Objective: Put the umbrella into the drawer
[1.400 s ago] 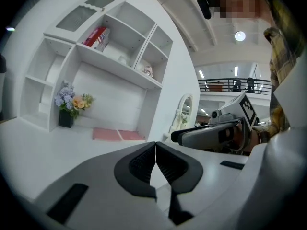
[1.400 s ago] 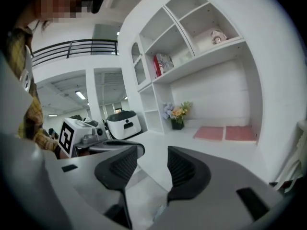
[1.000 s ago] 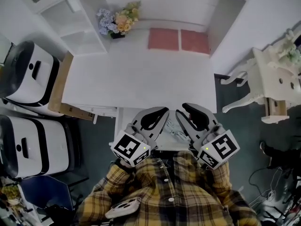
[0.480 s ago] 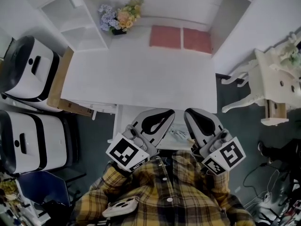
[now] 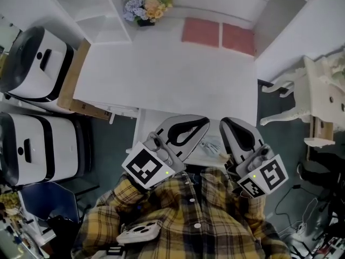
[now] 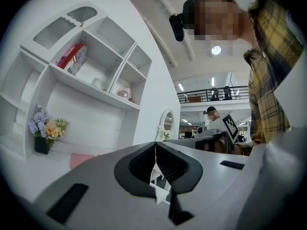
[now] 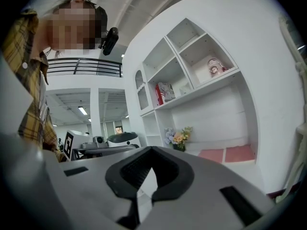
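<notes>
An open white drawer [image 5: 146, 127] juts from under the desk's front edge. A pale patterned thing [image 5: 209, 144], which looks like the folded umbrella, lies inside it, mostly hidden by the grippers. Both grippers hover over the drawer, close to the person's plaid shirt, pointing level toward the desk. My left gripper [image 5: 207, 121] is shut with nothing in it; its tips [image 6: 155, 146] meet. My right gripper [image 5: 223, 123] has just closed and is also shut on nothing, its jaws touching [image 7: 151, 150].
A white desk [image 5: 161, 74] carries a flower bunch [image 5: 146, 4] and two pink pads [image 5: 218, 34] at the back. White shelves rise behind it. Two white machines [image 5: 32, 69] stand at the left beside a wooden board [image 5: 69, 90]. A white chair [image 5: 318, 90] is at the right.
The right gripper's jaws have come together, with nothing between them. The left gripper has lifted slightly. Both stay over the open drawer.
</notes>
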`<state>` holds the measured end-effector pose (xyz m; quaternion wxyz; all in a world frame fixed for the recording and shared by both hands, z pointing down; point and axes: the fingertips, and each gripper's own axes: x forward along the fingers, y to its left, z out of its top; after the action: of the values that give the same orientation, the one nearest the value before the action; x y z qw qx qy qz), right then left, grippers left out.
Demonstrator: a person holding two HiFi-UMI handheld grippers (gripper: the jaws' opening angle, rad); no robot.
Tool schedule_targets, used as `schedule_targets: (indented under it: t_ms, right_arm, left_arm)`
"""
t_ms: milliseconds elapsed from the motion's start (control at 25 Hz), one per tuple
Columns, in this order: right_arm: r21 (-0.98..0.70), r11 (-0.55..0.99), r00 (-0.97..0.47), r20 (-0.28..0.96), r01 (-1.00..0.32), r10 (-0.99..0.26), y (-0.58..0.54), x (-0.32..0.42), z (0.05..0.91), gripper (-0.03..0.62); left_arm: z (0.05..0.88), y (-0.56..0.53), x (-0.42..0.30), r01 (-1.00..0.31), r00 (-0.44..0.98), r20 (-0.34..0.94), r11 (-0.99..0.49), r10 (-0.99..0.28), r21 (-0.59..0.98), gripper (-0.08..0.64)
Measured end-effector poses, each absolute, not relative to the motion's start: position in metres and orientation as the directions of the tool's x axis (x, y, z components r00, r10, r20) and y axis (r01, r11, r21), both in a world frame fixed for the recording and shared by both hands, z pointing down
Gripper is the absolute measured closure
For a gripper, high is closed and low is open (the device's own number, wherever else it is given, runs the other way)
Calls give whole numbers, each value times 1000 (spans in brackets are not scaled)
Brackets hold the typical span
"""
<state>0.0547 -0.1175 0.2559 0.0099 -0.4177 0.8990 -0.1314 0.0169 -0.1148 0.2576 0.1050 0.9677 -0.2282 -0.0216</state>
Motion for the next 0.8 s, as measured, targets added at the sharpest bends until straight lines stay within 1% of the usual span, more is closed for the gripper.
schedule_targets:
  t_ms: [200, 520, 800]
  right_arm:
    - [-241, 636, -671, 100, -733, -735, -120, 50, 257, 576]
    - [-246, 649, -683, 91, -720, -724, -121, 45, 254, 577]
    - [-237, 649, -682, 91, -723, -726, -123, 45, 256, 577]
  left_arm:
    - [256, -119, 15, -442, 892, 3, -873, -451, 206, 540]
    - [258, -113, 18, -403, 914, 33, -896, -405, 186, 540]
    - [260, -114, 19, -400, 915, 29, -899, -402, 178, 540]
